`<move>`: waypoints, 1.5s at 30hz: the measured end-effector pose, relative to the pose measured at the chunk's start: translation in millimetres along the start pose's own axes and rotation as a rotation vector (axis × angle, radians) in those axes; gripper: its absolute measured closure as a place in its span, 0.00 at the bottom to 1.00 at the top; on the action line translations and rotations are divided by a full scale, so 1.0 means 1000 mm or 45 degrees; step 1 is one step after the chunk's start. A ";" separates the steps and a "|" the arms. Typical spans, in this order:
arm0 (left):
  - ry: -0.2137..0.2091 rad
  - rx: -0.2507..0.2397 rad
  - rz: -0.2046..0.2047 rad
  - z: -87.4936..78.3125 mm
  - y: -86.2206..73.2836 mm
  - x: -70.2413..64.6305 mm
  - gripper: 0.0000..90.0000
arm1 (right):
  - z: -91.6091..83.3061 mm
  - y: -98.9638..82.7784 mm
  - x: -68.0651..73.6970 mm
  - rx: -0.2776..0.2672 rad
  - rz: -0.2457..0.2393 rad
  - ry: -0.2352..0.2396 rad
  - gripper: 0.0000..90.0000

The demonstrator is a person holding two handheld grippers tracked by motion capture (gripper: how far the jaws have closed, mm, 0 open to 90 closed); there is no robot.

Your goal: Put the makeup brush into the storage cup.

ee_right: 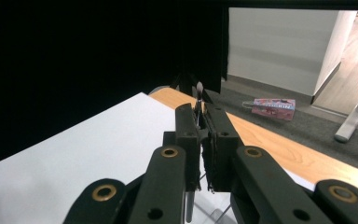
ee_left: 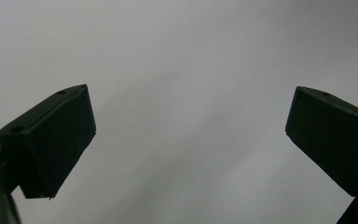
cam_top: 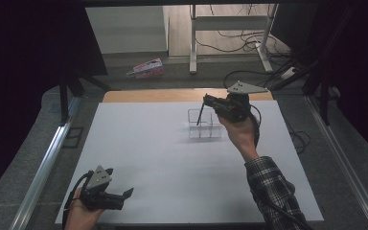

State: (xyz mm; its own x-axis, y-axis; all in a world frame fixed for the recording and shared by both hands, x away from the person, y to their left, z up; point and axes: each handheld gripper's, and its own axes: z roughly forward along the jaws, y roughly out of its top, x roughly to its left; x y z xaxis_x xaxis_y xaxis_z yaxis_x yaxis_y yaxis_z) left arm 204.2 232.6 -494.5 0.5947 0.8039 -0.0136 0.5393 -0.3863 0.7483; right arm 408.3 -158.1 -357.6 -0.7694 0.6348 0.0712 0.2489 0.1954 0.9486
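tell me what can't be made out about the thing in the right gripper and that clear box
- Thin dark stick in the right gripper: its kind is too small to tell in the high view; the shut jaws cover most of it in the right gripper view.
- Clear box: contents unreadable, walls faint.
- Left gripper: open, nothing between.

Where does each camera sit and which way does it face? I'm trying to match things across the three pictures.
High view: above the person's side, looking forward and down on the white table; both hands show, left gripper open, right gripper shut on a thin dark stick above a clear divided box.
Left gripper view: on the left gripper, looking between parted jaws at bare table.
Right gripper view: on the right gripper, looking level toward the floor beyond.
Shared: a pink packet on the floor.
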 end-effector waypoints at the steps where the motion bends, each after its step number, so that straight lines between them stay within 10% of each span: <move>1: 0.000 -0.001 0.000 0.000 0.000 0.000 0.02 | 0.000 0.001 -0.001 0.005 -0.006 -0.010 0.95; 45: 0.002 0.002 -0.013 -0.001 -0.001 0.003 0.02 | 0.050 -0.023 -0.016 0.050 -0.039 -0.110 0.95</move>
State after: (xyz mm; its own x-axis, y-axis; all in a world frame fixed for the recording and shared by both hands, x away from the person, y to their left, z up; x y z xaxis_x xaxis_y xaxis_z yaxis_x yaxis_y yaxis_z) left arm 205.2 236.1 -495.2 0.5882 0.8085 -0.0199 0.5461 -0.3789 0.7471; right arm 444.7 -134.9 -395.8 -0.7237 0.6899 0.0136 0.2499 0.2437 0.9371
